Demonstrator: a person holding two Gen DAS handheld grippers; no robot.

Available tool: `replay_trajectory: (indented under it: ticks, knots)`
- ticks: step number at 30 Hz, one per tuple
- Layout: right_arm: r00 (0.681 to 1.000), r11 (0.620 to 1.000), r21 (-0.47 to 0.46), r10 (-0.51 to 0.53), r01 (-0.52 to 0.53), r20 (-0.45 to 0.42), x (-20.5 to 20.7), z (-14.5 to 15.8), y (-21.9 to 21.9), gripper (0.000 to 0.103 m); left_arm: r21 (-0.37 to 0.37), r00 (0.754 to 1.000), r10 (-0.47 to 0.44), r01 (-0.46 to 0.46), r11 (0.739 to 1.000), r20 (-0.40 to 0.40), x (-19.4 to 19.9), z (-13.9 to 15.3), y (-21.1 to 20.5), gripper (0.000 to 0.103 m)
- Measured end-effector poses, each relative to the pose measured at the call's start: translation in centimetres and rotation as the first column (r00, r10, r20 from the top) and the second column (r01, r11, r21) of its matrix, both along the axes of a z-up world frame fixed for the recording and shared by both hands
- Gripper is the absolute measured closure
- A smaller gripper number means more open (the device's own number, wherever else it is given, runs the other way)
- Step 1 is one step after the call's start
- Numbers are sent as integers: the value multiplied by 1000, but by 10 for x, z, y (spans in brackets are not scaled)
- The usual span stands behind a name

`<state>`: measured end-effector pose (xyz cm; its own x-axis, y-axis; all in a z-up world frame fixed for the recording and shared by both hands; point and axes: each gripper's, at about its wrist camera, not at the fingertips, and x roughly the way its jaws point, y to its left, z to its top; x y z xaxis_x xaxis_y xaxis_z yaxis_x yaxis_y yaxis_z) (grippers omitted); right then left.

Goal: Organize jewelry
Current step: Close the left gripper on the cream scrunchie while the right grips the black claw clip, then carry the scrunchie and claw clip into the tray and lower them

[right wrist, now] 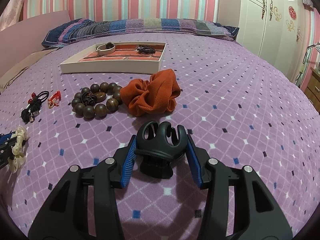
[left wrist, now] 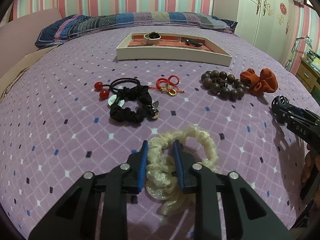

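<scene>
A cream scrunchie (left wrist: 208, 150) lies on the purple bedspread, one bunched side squeezed between the blue pads of my left gripper (left wrist: 160, 143), which is shut on it. My right gripper (right wrist: 160, 138) is shut on a black claw hair clip (right wrist: 160, 150) that rests on the spread, a pad against each side. Farther back stands a shallow white tray (right wrist: 112, 67) with a red lining; it holds a cream-banded watch (right wrist: 106, 49) and a black coiled piece (right wrist: 146, 50). In the left wrist view the right gripper (left wrist: 280, 108) shows at the right edge with a hand behind it.
Between grippers and tray lie a black scrunchie with a charm (left wrist: 130, 108), a red-bead hair tie (left wrist: 102, 90), red cord bracelets (left wrist: 169, 84), a wooden bead bracelet (right wrist: 94, 102) and an orange scrunchie (right wrist: 152, 98). A striped pillow (left wrist: 136, 23) lines the headboard; a wardrobe (right wrist: 270, 20) stands right.
</scene>
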<state>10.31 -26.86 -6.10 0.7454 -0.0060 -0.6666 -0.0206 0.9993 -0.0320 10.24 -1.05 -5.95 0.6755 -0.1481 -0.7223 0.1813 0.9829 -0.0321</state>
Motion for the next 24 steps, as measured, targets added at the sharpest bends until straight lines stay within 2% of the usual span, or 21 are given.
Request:
replay_trajectory:
  ticks: [11, 15, 24]
  knots:
    - [1000, 1000, -1, 0, 0, 13, -2, 4, -1, 55, -13, 1000, 3, -3, 1000, -1, 1, 1, 2, 80]
    - [1000, 1000, -3, 1, -1, 19, -3, 5, -1, 55, -16, 1000, 5, -5, 1000, -2, 1, 3, 3, 85]
    - [999, 1000, -4, 3, -3, 33, -7, 9, 0, 55, -42, 1000, 7, -7, 999, -1, 3, 8, 7, 89]
